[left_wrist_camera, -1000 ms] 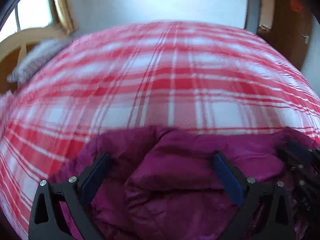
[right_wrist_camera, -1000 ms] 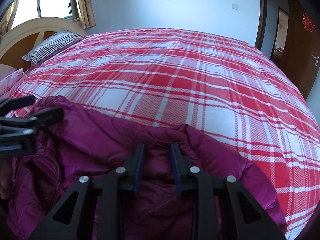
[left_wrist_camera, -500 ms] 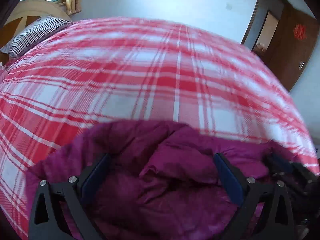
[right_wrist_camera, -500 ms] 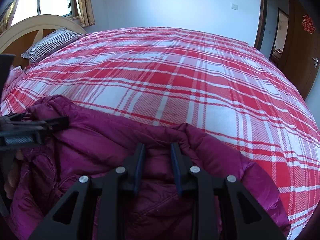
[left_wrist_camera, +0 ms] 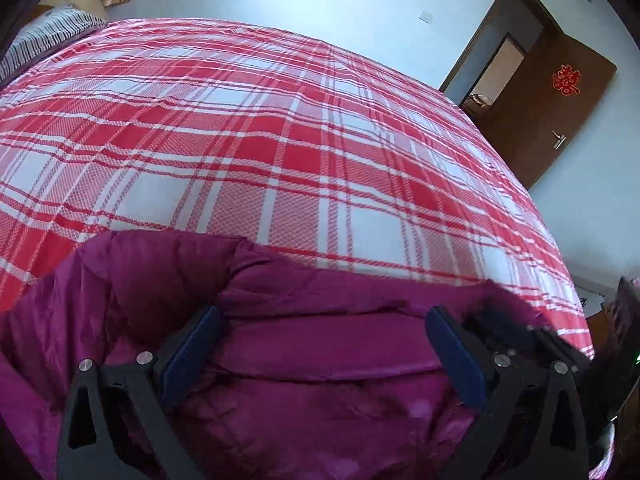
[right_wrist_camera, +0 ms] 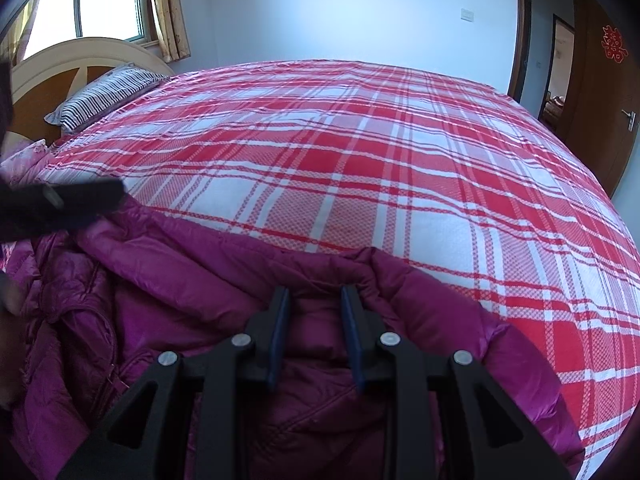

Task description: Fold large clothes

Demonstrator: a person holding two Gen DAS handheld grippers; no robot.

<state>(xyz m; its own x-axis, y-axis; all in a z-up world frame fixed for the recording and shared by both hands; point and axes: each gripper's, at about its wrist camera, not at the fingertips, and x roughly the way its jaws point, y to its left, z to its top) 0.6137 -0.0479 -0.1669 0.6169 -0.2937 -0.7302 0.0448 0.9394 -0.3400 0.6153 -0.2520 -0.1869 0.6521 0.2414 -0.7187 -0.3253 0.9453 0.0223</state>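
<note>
Two grippers sit over the magenta padded jacket [right_wrist_camera: 168,280], which lies bunched along the near edge of the bed [right_wrist_camera: 360,168], on the red and white checked cover. My right gripper [right_wrist_camera: 314,308] has its jaws drawn close together, and a ridge of the jacket's far hem is pinched between the blue pads [right_wrist_camera: 280,320]; I read that as a firm hold on the fabric. My left gripper [left_wrist_camera: 320,344] has its jaws spread wide, one pad on each side of a broad fold of the jacket. The fabric lies between them, but I see neither pad pressing on it, so nothing is gripped there. In the right wrist view the left gripper shows as a dark blurred shape at the picture's left side, above the jacket's crumpled part. A striped pillow [right_wrist_camera: 108,96] rests at the head of the bed, by the headboard [right_wrist_camera: 60,60], well apart from the jacket. Beyond the bed's far side a brown door [left_wrist_camera: 556,108] stands open.
</note>
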